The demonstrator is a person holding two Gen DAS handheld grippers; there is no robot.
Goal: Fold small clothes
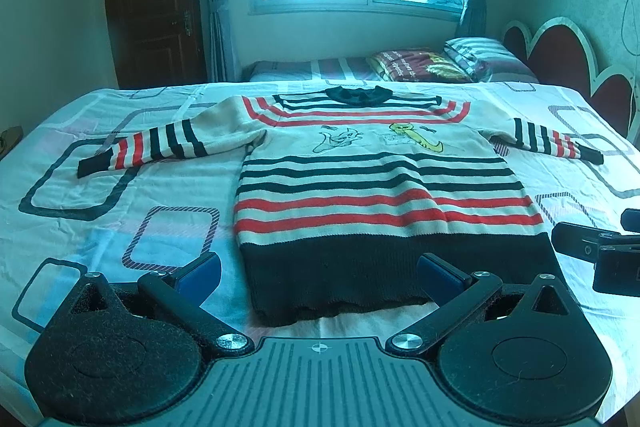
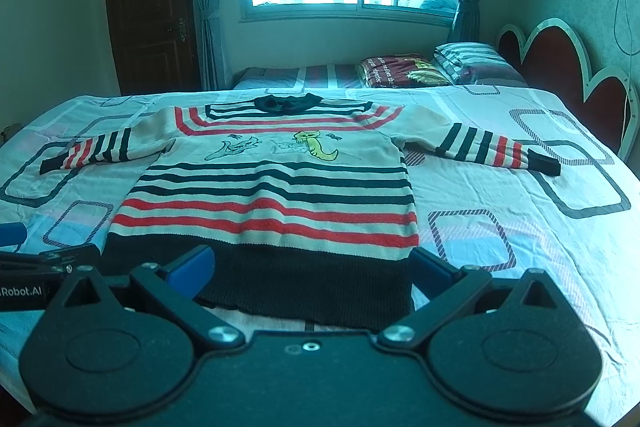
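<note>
Sweater [image 1: 384, 195] hem between both grippers' spread fingers [image 1: 200, 273]

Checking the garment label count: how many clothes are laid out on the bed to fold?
1. A single cream knit sweater with red and black stripes lies flat, sleeves spread, on the patterned bedsheet, just ahead of both open grippers. Nothing else foldable shows; anything behind the cameras is out of view.

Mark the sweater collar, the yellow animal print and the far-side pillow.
sweater collar [image 1: 357, 95], left wrist view, middle of the dark neck band.
yellow animal print [image 1: 416, 137], left wrist view, the figure's body.
pillow [image 2: 466, 61], right wrist view, striped top face.
</note>
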